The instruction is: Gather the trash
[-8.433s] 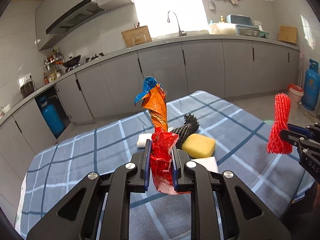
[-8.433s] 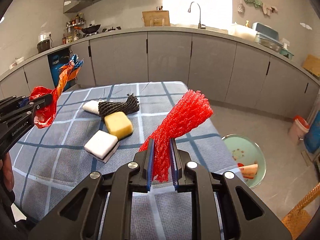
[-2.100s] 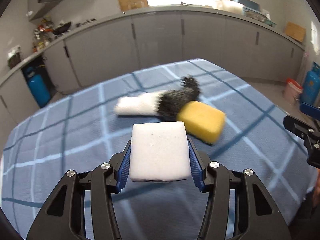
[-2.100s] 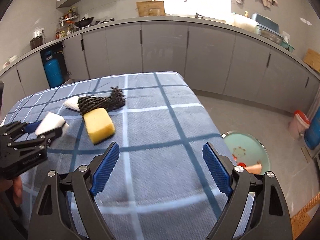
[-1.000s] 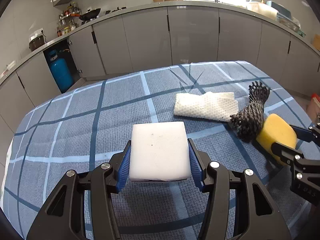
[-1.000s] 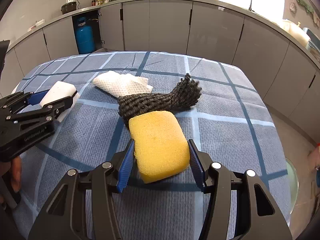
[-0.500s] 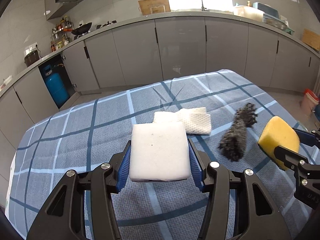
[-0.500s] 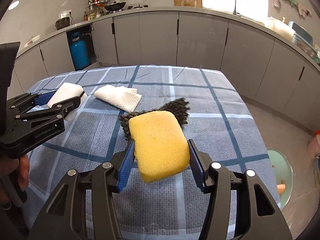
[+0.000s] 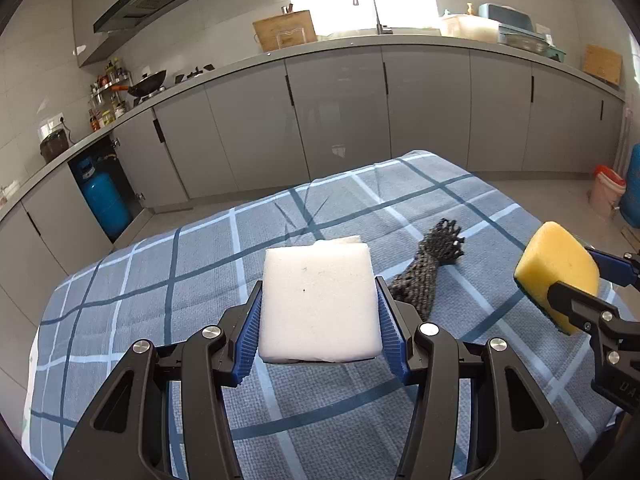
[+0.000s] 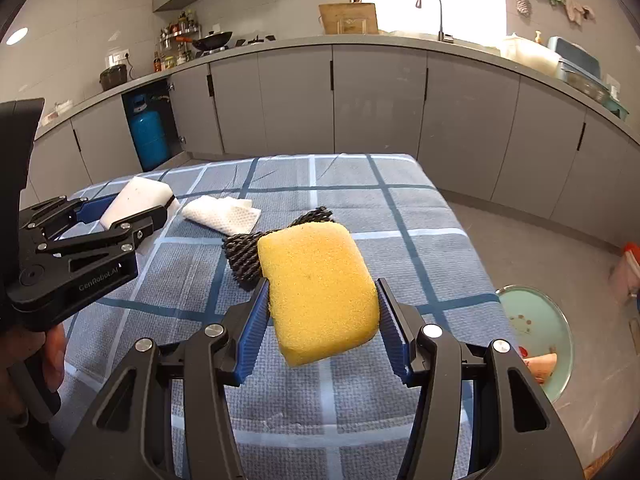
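My left gripper (image 9: 319,336) is shut on a white foam block (image 9: 318,300) and holds it above the blue checked tablecloth (image 9: 160,320). My right gripper (image 10: 320,328) is shut on a yellow sponge (image 10: 320,288), also lifted off the table; the sponge shows at the right of the left wrist view (image 9: 556,272). A black mesh net (image 9: 428,272) lies on the cloth between the grippers. A white foam wrap (image 10: 222,213) lies behind it, mostly hidden by the block in the left wrist view. The left gripper with its block (image 10: 138,200) shows at the left of the right wrist view.
A pale green bin (image 10: 534,330) with trash in it stands on the floor right of the table. Grey kitchen cabinets (image 9: 340,120) run behind the table. A blue gas cylinder (image 9: 102,200) stands at the back left. A small orange-rimmed bucket (image 9: 606,192) stands far right.
Both grippers have risen with their loads since a second ago. The yellow sponge has come up off the cloth and away from the black net. The net and white wrap stay on the table.
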### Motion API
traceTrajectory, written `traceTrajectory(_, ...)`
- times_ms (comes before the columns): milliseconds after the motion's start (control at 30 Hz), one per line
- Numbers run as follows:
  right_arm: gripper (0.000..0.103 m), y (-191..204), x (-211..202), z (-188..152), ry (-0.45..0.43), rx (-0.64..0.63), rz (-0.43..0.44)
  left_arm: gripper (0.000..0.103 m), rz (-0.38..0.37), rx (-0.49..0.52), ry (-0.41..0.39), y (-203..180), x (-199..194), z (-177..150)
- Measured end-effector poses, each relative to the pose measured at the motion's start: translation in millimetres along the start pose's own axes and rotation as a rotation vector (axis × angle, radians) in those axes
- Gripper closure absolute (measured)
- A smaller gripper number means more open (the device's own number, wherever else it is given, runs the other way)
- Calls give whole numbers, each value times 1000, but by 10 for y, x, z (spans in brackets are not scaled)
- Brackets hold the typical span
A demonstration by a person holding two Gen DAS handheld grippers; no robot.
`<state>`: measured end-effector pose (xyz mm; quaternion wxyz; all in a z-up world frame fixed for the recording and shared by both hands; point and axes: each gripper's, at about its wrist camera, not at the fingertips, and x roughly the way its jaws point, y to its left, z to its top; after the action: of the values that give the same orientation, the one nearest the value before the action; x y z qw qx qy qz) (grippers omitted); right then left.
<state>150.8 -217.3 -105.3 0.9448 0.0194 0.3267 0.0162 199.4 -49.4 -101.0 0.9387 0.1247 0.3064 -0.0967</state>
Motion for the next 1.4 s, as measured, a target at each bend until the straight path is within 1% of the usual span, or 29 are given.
traceTrajectory(400, 50, -331, -285, -26, -54, 69, -50, 51, -46, 67, -45, -365, -147, 157)
traceTrajectory(767, 50, -610, -388, -71, -72, 129, -92, 51, -99, 119, -82, -706, -179, 288)
traceTrajectory(1400, 50, -1109, -505, -155, -94, 206, -177, 51, -190, 192, -113, -1289, -155, 446)
